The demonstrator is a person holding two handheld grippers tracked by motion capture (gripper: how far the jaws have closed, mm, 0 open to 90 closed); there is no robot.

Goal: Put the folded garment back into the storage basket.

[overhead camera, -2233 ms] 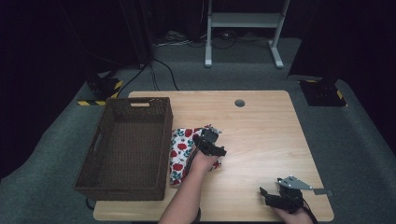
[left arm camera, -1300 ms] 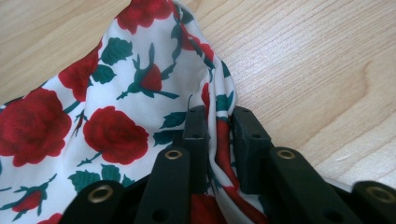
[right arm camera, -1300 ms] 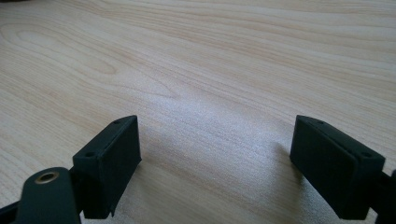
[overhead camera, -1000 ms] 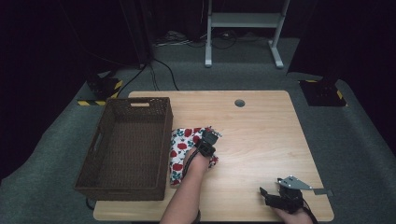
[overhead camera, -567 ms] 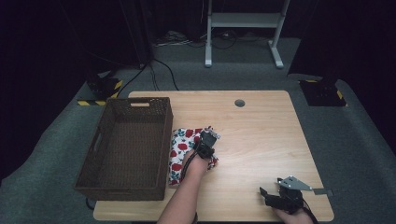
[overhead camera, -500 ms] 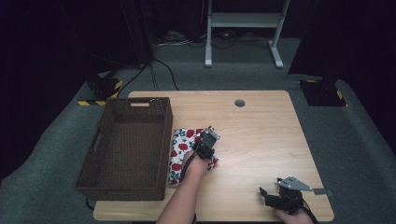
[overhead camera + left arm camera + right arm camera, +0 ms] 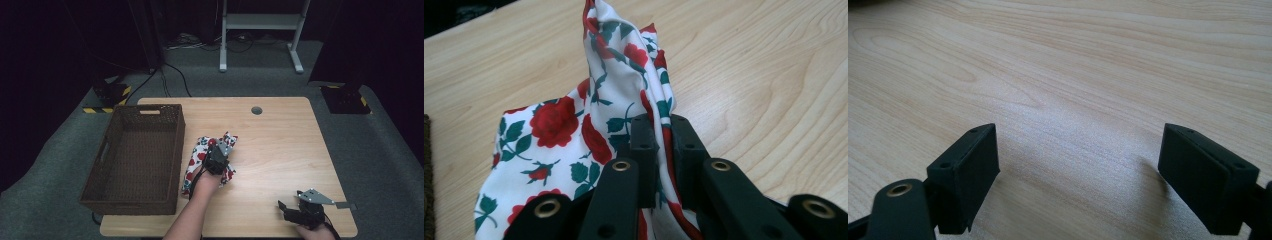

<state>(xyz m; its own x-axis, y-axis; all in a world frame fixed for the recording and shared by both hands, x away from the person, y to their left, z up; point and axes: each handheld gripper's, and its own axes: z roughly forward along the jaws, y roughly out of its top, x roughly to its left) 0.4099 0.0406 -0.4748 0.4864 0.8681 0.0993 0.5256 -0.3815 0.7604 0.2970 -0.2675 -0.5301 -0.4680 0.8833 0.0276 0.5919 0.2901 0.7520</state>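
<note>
A white cloth with red roses and green leaves (image 7: 202, 152) lies on the wooden table just right of the basket. My left gripper (image 7: 216, 156) sits over its right part, shut on a raised fold of the cloth (image 7: 644, 95). In the left gripper view the fold (image 7: 664, 130) stands pinched between the two black jaws. My right gripper (image 7: 300, 212) rests near the table's front right corner. Its jaws stand wide apart over bare wood (image 7: 1078, 160), holding nothing.
A dark wicker basket (image 7: 105, 150) stands on the left of the table (image 7: 280, 145), its inside bare. A round cable hole (image 7: 257, 110) is at the table's far edge. A white metal stand (image 7: 260, 22) and cables lie on the floor beyond.
My left gripper has shifted slightly left and toward the person along the cloth, gathering a fold between its jaws. The right gripper has stayed put.
</note>
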